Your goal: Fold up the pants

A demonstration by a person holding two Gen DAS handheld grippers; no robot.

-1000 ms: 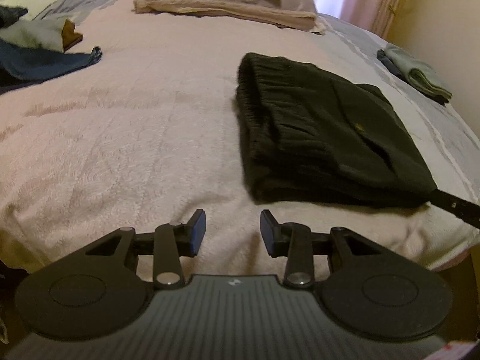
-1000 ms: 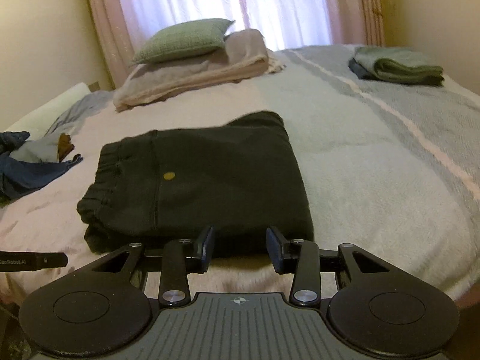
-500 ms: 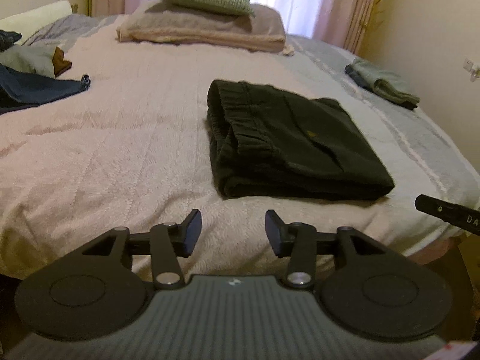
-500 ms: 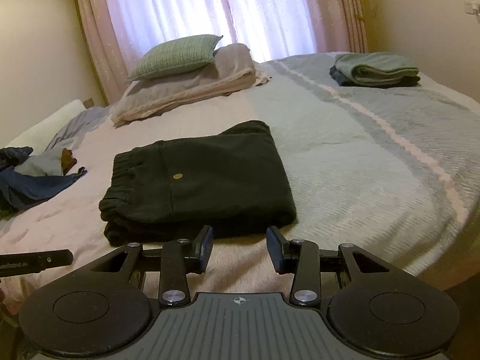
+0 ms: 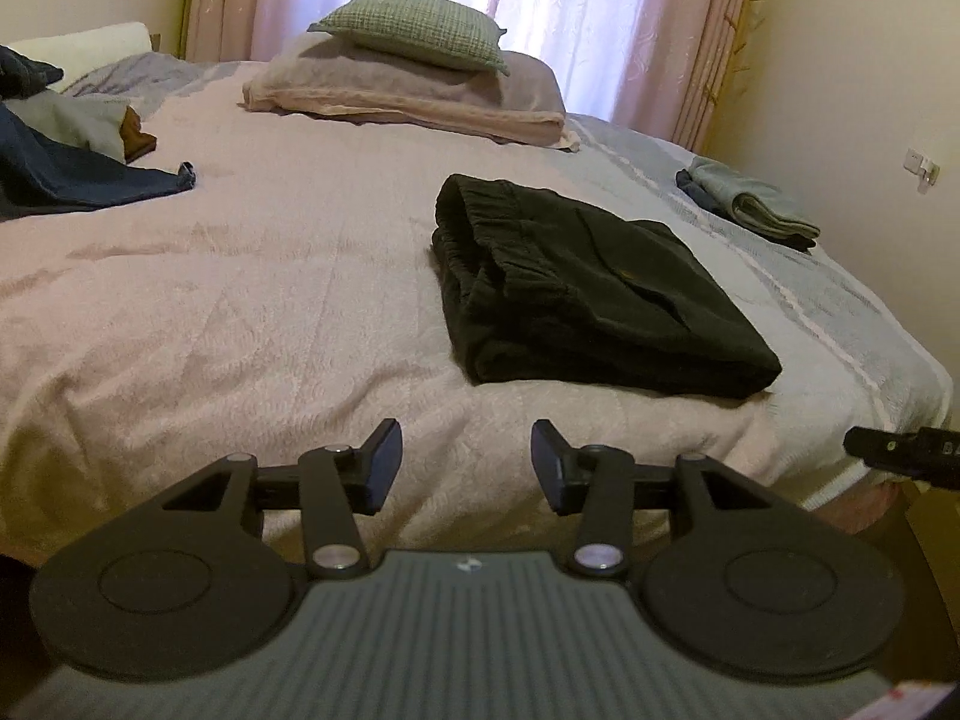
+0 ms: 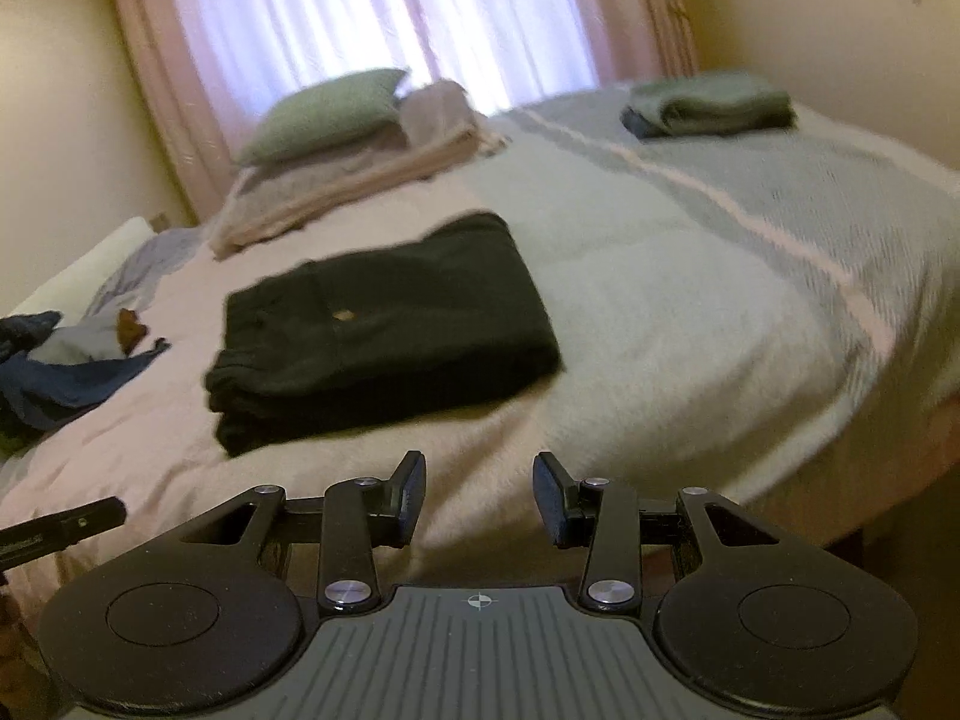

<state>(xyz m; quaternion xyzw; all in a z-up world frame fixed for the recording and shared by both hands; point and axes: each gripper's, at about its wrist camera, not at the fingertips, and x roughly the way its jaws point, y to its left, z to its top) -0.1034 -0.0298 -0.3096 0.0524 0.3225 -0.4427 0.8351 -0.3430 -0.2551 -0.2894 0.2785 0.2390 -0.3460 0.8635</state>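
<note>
Black pants (image 5: pixel 594 294) lie folded into a flat rectangle on the bed, elastic waistband toward the left, a small yellow button on top. In the right wrist view the same pants (image 6: pixel 384 324) sit left of centre. My left gripper (image 5: pixel 467 450) hovers over the bed's near edge, well short of the pants, open with nothing between its fingers. My right gripper (image 6: pixel 479 480) also stands open and empty, back from the pants' near edge. The right gripper's tip (image 5: pixel 900 455) shows at the left wrist view's right edge.
A green cushion (image 5: pixel 414 36) rests on stacked pillows (image 5: pixel 408 96) by the curtained window. Loose blue and grey clothes (image 5: pixel 66 162) lie at the left. A folded green and dark pile (image 5: pixel 750 204) sits at the bed's far right. The pink-and-grey blanket (image 5: pixel 240 276) covers the bed.
Both grippers have drawn back from the pants, which now look smaller and farther off. The left jaws stand a little wider than a second ago. The right wrist view has rolled and blurred.
</note>
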